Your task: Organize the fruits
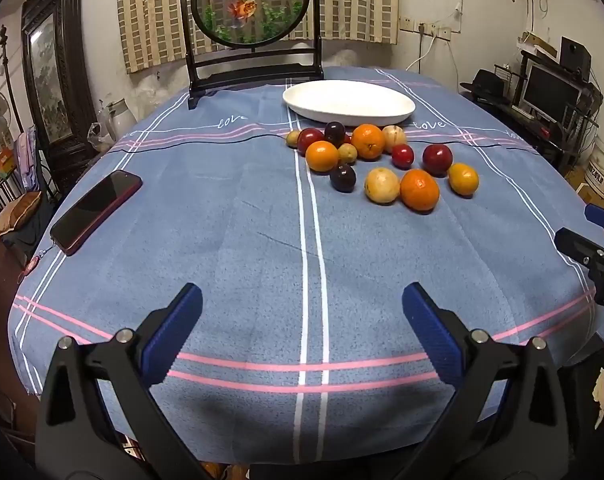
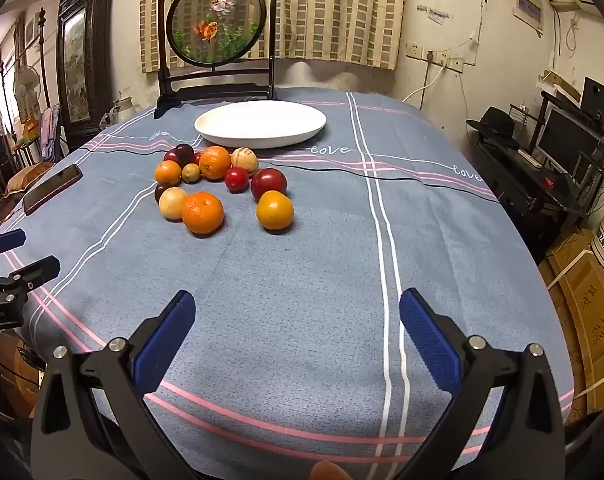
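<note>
Several fruits lie loose on the blue tablecloth in front of a white oval plate [image 1: 347, 102], which also shows in the right wrist view [image 2: 262, 123]: oranges [image 1: 419, 189] [image 2: 202, 213], red plums [image 1: 437, 159] [image 2: 268, 184], dark plums [image 1: 342, 177], pale yellow fruits [image 1: 381, 185] [image 2: 173, 203]. The plate holds nothing. My left gripper [image 1: 302, 310] is open and empty over the near table edge. My right gripper [image 2: 298, 312] is open and empty, also near the front edge. Each gripper shows at the side of the other's view.
A red phone [image 1: 96, 210] lies at the table's left side. A dark framed round goldfish screen [image 1: 250, 4] stands behind the plate. Shelves with a monitor [image 2: 569, 140] and cardboard boxes stand right of the table.
</note>
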A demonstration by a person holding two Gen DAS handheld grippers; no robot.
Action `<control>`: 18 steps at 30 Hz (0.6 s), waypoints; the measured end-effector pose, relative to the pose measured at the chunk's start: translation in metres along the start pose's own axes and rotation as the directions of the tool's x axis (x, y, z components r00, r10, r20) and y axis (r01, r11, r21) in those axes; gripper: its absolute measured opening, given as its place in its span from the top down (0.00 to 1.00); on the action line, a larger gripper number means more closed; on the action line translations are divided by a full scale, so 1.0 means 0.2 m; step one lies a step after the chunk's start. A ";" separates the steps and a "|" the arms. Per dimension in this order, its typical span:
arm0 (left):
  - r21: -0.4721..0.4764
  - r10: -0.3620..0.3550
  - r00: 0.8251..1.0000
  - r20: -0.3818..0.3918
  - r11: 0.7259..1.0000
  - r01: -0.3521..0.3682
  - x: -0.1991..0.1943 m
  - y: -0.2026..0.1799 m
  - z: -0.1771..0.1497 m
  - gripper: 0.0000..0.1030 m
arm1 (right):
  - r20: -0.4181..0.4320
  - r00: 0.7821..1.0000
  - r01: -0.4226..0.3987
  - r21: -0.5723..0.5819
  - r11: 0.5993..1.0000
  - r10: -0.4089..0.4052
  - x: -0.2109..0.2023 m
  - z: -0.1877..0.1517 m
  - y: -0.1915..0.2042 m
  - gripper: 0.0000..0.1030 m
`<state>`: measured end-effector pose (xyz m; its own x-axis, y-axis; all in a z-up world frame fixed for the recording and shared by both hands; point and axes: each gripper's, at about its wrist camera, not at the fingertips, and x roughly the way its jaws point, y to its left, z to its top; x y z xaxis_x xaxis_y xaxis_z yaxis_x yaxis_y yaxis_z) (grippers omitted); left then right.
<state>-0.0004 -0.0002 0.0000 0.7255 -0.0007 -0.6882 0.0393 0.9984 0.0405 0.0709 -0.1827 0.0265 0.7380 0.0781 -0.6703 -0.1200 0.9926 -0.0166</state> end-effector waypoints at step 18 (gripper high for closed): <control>0.001 -0.001 1.000 0.011 1.000 0.001 0.02 0.00 0.00 0.02 | -0.006 1.000 0.001 -0.004 1.000 -0.001 0.01 -0.01 0.00 0.01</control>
<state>0.0025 -0.0003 -0.0035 0.7328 -0.0026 -0.6804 0.0409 0.9984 0.0402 0.0711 -0.1825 0.0241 0.7340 0.0760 -0.6749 -0.1217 0.9924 -0.0206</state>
